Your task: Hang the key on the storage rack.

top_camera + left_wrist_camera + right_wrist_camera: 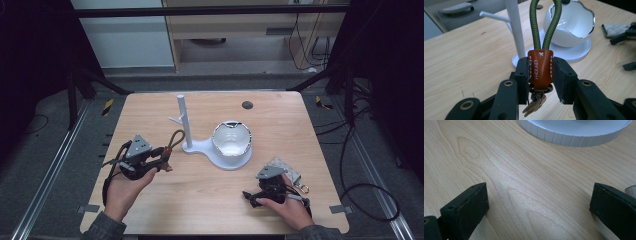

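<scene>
My left gripper (165, 162) is shut on a keychain's brown leather tab (540, 68), held just left of a white stand. The keychain's green rope loop (546, 22) rises from the tab toward the stand's upright post (183, 120), which has short side pegs. Small keys (534, 106) hang under the tab. A white bowl (231, 140) sits on the stand's round base (574, 137). My right gripper (250, 198) rests low at the front right, open, with bare wood between its jaws (539, 202).
A patterned fabric pouch (285, 167) with a metal clip lies beside my right hand, and its edge shows at the right gripper view's border (631, 191). A dark round hole (247, 105) marks the table's far side. Dark frame legs and cables surround the table.
</scene>
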Motion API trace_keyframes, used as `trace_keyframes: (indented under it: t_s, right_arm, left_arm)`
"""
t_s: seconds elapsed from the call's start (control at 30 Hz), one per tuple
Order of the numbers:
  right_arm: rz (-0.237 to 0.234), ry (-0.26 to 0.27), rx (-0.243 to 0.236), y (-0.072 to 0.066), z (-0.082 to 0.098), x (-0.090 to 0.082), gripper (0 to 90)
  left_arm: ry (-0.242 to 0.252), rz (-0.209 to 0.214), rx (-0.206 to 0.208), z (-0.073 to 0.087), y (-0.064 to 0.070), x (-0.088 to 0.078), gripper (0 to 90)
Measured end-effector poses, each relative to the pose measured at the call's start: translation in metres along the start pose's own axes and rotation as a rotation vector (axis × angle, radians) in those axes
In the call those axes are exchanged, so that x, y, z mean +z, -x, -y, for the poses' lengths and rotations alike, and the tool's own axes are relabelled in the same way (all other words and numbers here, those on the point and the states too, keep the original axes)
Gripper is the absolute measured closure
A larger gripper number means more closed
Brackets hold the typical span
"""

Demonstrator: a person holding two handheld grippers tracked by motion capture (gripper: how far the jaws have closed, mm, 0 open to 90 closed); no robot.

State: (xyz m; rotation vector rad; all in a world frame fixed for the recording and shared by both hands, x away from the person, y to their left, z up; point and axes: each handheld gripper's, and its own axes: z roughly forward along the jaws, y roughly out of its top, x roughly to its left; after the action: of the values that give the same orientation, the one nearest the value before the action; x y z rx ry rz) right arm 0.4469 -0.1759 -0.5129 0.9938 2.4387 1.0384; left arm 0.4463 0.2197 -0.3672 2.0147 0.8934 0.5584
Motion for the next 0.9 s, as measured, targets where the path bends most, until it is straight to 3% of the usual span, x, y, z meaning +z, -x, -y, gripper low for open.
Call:
trace_keyframes:
  t_s: [0.43,0.7,0.9]
  right_arm:
    - [0.000,0.000,-0.001,0.000,0.000,0.000,2.0]
    - [0.000,0.000,-0.001,0.000,0.000,0.000,2.0]
    - [0.000,-0.003,0.001,0.000,0.000,-0.001,2.0]
  left_arm:
    - [0.063,0.005,0.015,-0.021,0.010,-0.008,66.1]
    - [0.093,-0.018,-0.009,-0.029,0.003,-0.007,66.1]
    - [0.083,-0.055,-0.018,-0.034,-0.006,0.005,66.0]
